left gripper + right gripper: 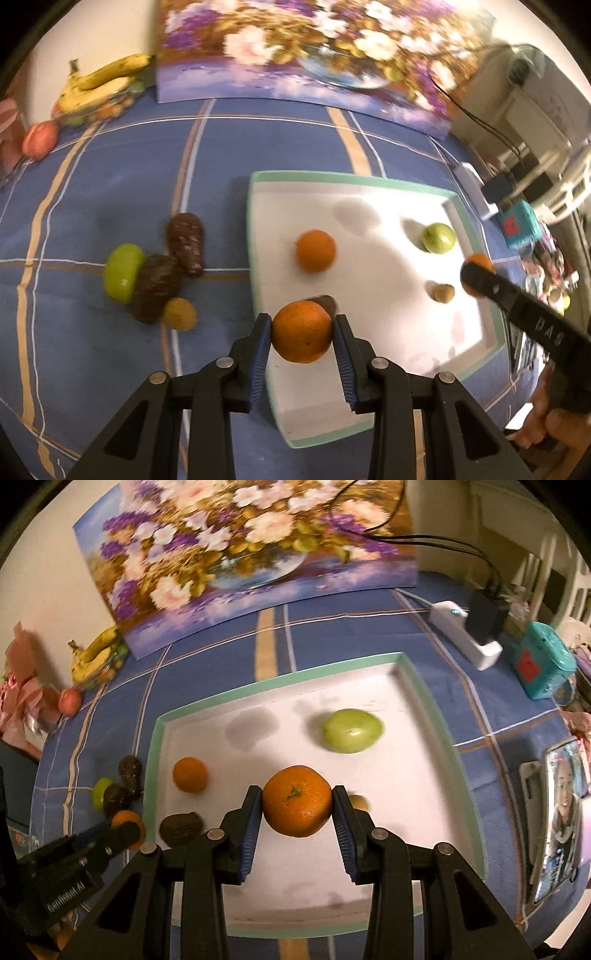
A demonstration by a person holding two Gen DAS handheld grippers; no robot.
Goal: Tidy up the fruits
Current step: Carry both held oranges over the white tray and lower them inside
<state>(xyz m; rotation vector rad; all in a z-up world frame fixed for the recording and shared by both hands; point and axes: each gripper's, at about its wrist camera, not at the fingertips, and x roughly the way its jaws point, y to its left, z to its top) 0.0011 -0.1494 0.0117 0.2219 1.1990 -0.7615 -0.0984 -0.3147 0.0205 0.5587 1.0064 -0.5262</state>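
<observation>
My left gripper (302, 325) is shut on an orange (302, 338) above the near left edge of the white tray with a green rim (258, 229). My right gripper (296, 794) is shut on another orange (297, 805) over the tray's (157, 753) middle. In the tray lie a third orange (316, 251), a green fruit (438, 238), a small brown nut (443, 293) and a dark brown fruit (181, 827). Left of the tray on the cloth sit a green fruit (123, 272), two dark brown fruits (184, 240) and a small yellowish one (180, 314).
A blue checked cloth (110, 177) covers the table. A flower painting (295, 48) leans at the back. Bananas (99, 81) and a red apple (40, 139) sit far left. A power strip (469, 638), a teal box (546, 664) and a phone (561, 819) stand to the right.
</observation>
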